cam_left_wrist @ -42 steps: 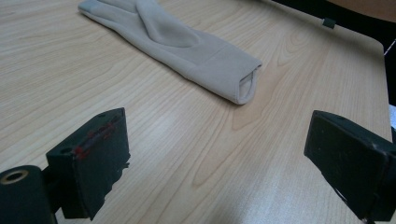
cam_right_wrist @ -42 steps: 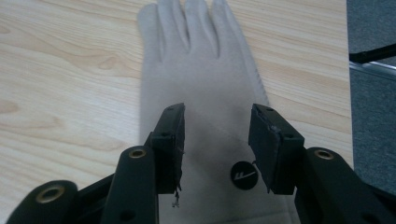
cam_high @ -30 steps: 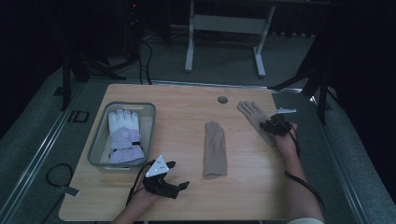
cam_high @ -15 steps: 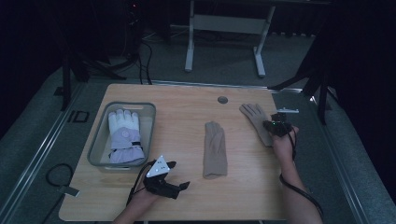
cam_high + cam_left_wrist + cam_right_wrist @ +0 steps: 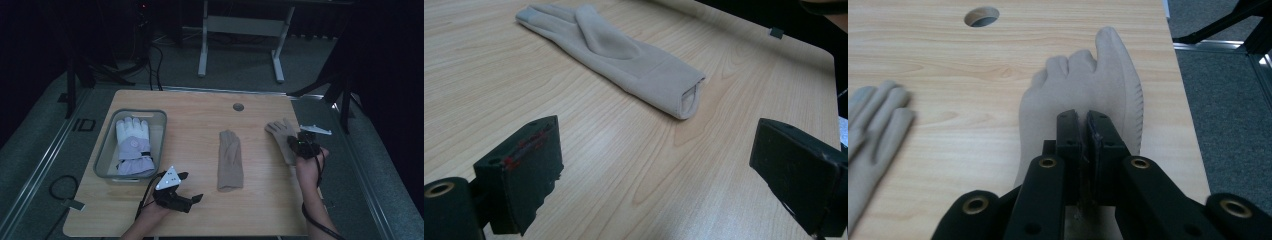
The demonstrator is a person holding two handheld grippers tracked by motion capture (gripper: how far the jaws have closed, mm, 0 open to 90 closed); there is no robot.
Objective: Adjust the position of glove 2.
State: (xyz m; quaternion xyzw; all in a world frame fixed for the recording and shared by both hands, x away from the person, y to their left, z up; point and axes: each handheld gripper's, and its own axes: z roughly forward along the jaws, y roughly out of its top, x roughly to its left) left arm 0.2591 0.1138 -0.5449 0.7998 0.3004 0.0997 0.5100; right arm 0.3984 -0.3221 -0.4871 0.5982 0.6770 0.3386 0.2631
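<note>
Only one marking could be read: the letters "ID" (image 5: 86,124), printed in dark on the grey floor mat (image 5: 45,150) just left of the table (image 5: 200,107), in the high view. A round emblem (image 5: 133,142) sat on the back of the white glove (image 5: 133,146) in the grey bin (image 5: 106,161), but it was too small to read.
</note>
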